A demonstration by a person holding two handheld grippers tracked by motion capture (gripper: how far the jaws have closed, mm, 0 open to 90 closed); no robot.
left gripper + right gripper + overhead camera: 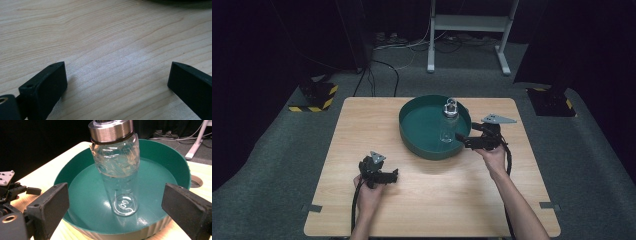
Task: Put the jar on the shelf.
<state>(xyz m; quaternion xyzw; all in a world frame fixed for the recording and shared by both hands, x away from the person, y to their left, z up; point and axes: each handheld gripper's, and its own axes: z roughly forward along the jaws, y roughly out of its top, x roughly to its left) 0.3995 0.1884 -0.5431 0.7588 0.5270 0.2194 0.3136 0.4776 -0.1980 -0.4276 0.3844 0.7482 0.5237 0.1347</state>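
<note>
A round green basin [412,136] [162,152] holding water stands at the back middle of the wooden table [362,125] [100,25]. A clear glass bottle [449,122] [117,170] with a metal cap stands upright inside it, toward the right side. My right gripper [462,141] [115,189] is at the basin's right rim, pointing in at the bottle, open, its jaws well apart from the glass. Over bare wood at the front left, my left gripper [393,176] [117,65] is open with nothing between its jaws. It is also at the left edge of the right gripper view.
Behind the table, a white metal stand [468,22] and loose cables [384,70] sit on the grey carpet. Yellow-and-black striped bases [314,97] [552,100] flank the table's far corners. A round hole [196,181] is in the tabletop beside the basin.
</note>
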